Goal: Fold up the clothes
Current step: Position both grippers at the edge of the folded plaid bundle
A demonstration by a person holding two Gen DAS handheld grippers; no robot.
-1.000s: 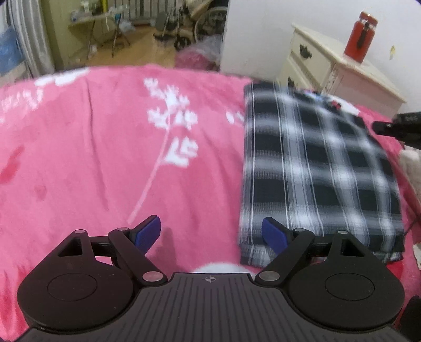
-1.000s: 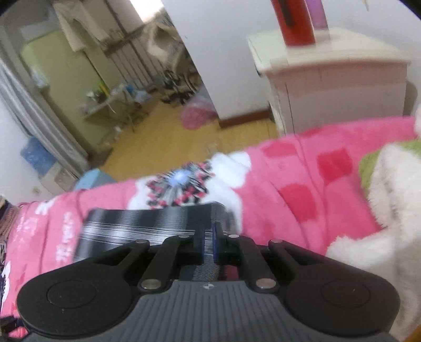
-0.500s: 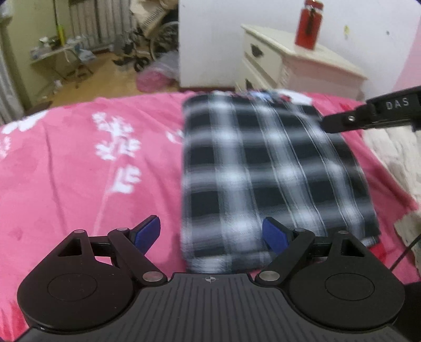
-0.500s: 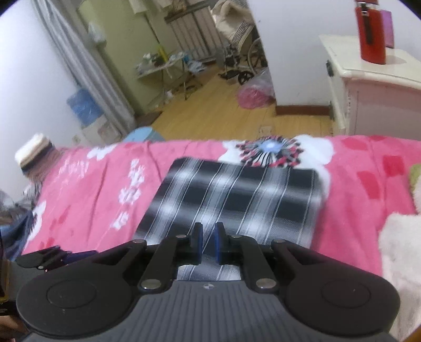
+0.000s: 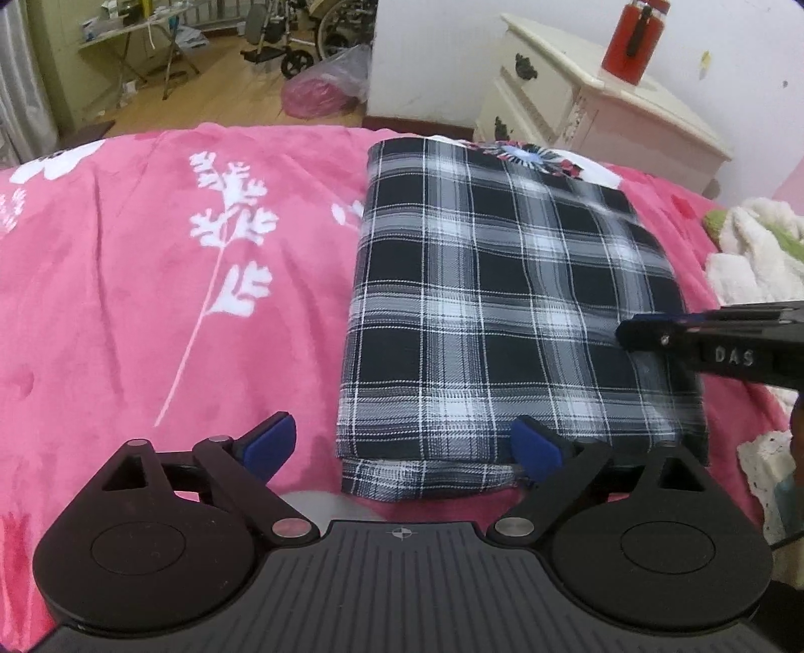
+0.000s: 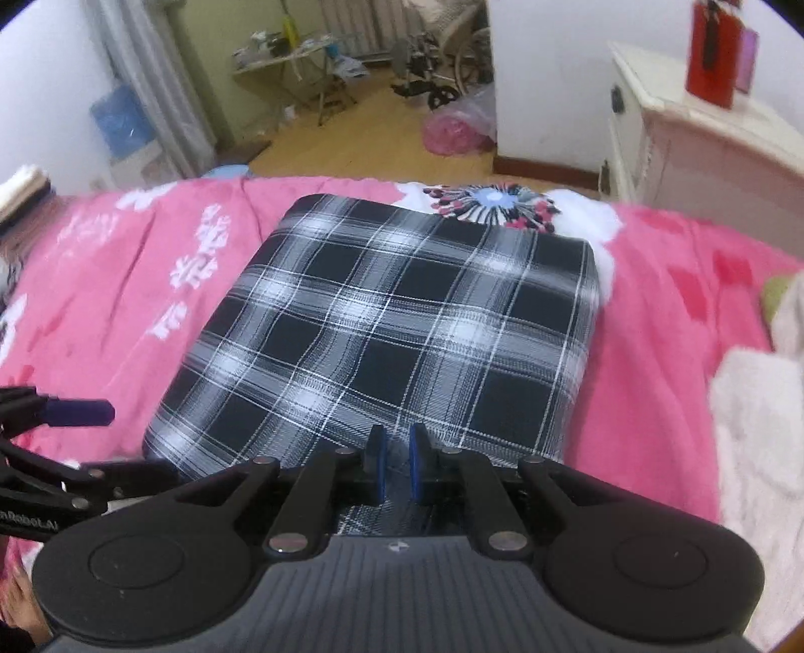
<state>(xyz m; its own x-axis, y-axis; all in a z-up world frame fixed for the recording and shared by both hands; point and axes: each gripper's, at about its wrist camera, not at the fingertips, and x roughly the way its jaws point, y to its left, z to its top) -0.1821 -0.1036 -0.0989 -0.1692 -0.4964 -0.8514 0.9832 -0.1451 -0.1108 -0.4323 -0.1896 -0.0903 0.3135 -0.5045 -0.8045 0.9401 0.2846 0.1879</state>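
Your left gripper (image 5: 404, 447) has its two blue fingers (image 5: 269, 444) spread wide apart, and nothing is between them. It hangs low at the near edge of the folded plaid cloth (image 5: 502, 301). One blue finger is over the pink blanket (image 5: 125, 301), and the other is over the near end of the cloth.

Your right gripper (image 6: 397, 464) has its blue fingers (image 6: 376, 464) pulled close together, with only a thin gap left. You hold nothing in that gap. It sits over the near edge of the same cloth, and from the left camera it pokes in from the right side over the cloth's right edge.

That cloth is black, white and grey checks. It lies flat on the pink blanket as a neat rectangle, with a lower layer peeking out at the near edge. White leaf prints (image 5: 228, 236) show on the blanket to the left of it. A fluffy white blanket (image 5: 754, 251) is bunched up to the right.

Past the far end of the cloth is a round flower print (image 6: 495, 203). Further away stands a cream dresser (image 5: 593, 108) with a red bottle (image 5: 635, 40) on top. On the wood floor (image 5: 226, 95) behind the bed sits a pink plastic bag (image 5: 326, 90), and a wheelchair (image 5: 286, 30) is further back.
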